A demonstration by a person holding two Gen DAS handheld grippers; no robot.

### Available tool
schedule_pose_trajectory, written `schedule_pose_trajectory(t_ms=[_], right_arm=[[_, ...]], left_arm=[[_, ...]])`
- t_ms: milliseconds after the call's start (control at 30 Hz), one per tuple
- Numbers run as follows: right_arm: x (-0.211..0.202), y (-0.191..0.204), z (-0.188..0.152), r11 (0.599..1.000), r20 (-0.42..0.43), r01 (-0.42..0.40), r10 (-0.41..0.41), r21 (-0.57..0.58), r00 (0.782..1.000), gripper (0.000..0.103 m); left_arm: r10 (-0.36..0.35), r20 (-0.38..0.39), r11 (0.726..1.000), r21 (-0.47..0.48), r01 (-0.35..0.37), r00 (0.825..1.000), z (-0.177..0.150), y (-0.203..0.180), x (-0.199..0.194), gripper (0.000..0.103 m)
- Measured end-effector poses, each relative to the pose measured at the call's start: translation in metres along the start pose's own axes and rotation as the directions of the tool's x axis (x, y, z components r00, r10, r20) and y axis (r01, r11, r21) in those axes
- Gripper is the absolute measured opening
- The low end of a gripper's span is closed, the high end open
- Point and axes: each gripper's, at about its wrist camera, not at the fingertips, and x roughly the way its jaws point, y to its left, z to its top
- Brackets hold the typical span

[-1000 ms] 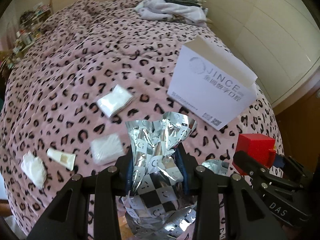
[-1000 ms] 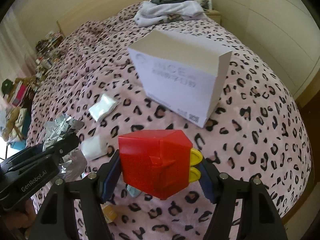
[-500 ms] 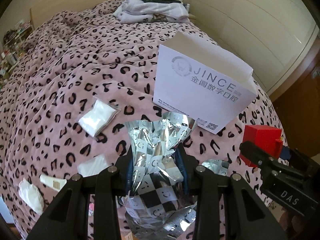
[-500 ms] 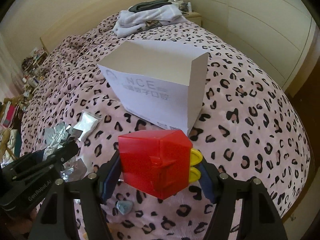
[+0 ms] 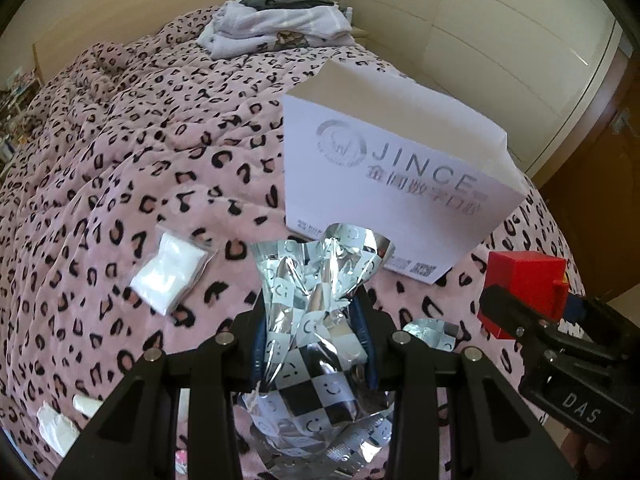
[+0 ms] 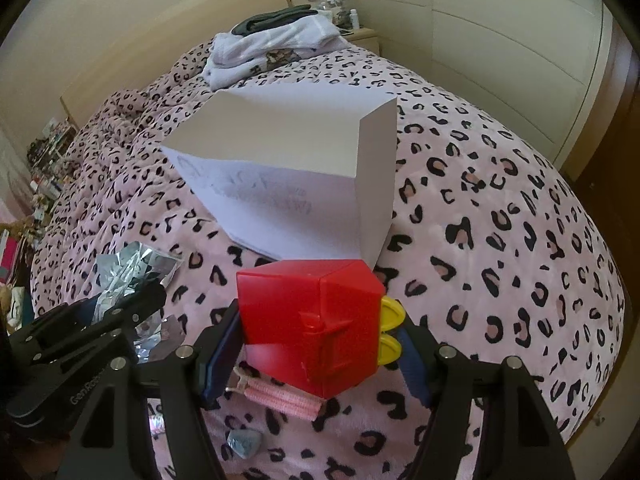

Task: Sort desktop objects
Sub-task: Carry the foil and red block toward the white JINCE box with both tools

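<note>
Left gripper (image 5: pixel 312 336) pinches a crinkly silver foil bag w/ checker print (image 5: pixel 316 292) around its gathered neck, held above the pink leopard-print blanket (image 5: pixel 140 168). Bag looks light, soft, prob. slippery; a grip at the neck seems safest, body would crush. Right gripper (image 6: pixel 316 344) is clamped on a hard red plastic block w/ yellow tabs (image 6: pixel 312 324) by its side faces; stiff, light, unlikely to slip. Both hang just before the white cardboard box w/ grey lettering (image 5: pixel 400 184), top looks open. Room: clear blanket right of box, bed edge beyond. Clear sachet of white stuff (image 5: pixel 168 272) lies left, well apart.
</note>
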Motion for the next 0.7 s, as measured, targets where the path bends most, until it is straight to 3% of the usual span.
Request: schedule_pose_trajectory(t_ms=[567,700], right_arm=[[-0.018,-0.005,0.055,0.999,0.057,0.015,-0.017,0.038,0.998,0.071],[-0.021,-0.006,0.072,0.999,0.078,0.014,-0.017,0.038,0.997,0.071]], left_arm=[[-0.064,0.046,0.996,0.06,0.061,0.997,0.068,-0.018,-0.014,0.038],[-0.117,0.046,0.99,0.078,0.114,0.992,0.093,-0.019,-0.016,0.038]])
